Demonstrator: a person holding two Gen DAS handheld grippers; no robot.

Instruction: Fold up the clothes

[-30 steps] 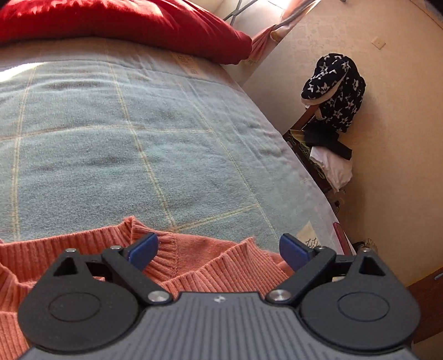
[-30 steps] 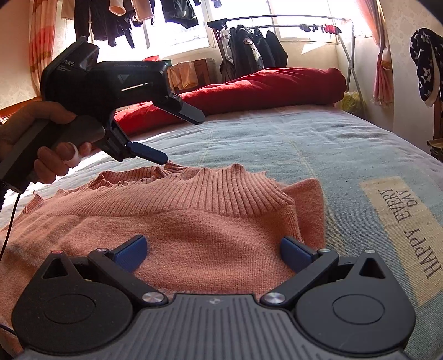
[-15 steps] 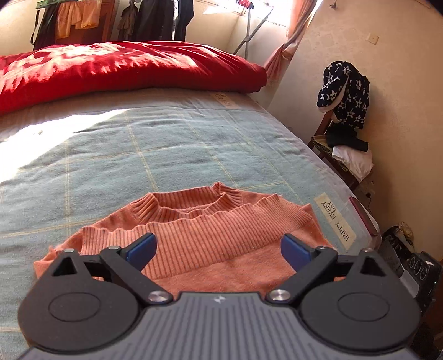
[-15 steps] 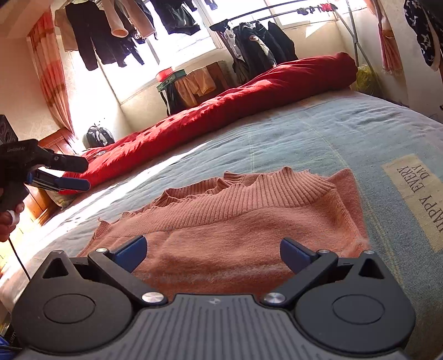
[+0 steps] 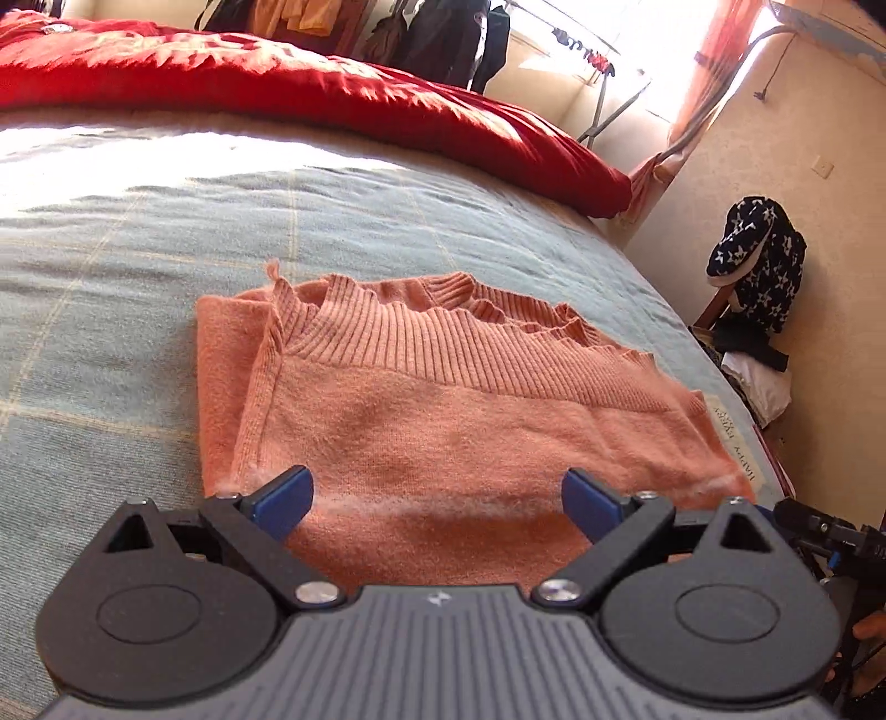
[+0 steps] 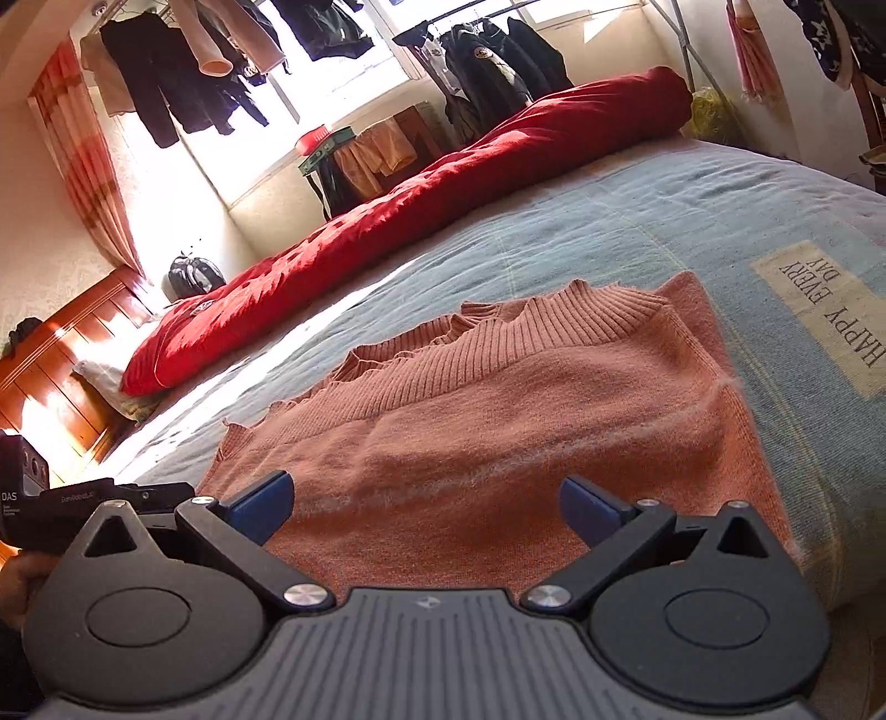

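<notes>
A salmon-pink knit sweater [image 5: 443, 410] lies folded into a rectangle on the blue-grey bedspread [image 5: 166, 232], its ribbed hem and collar on the far side. My left gripper [image 5: 437, 498] hovers open over its near edge, blue pads wide apart and holding nothing. In the right wrist view the same sweater [image 6: 498, 421] lies flat, and my right gripper [image 6: 426, 507] is open above its near edge, also holding nothing. The body of the left gripper [image 6: 83, 501] shows at the left edge there, in a hand.
A long red duvet [image 6: 443, 183] runs along the far side of the bed. Clothes hang on a rack [image 6: 487, 50] by the window. A star-patterned garment [image 5: 758, 255] hangs on a chair by the right wall. A wooden headboard [image 6: 50, 382] stands at the left.
Both grippers have pulled back and up from the sweater, so the whole folded garment now shows. The left gripper has dropped from above the sweater to the right view's left edge.
</notes>
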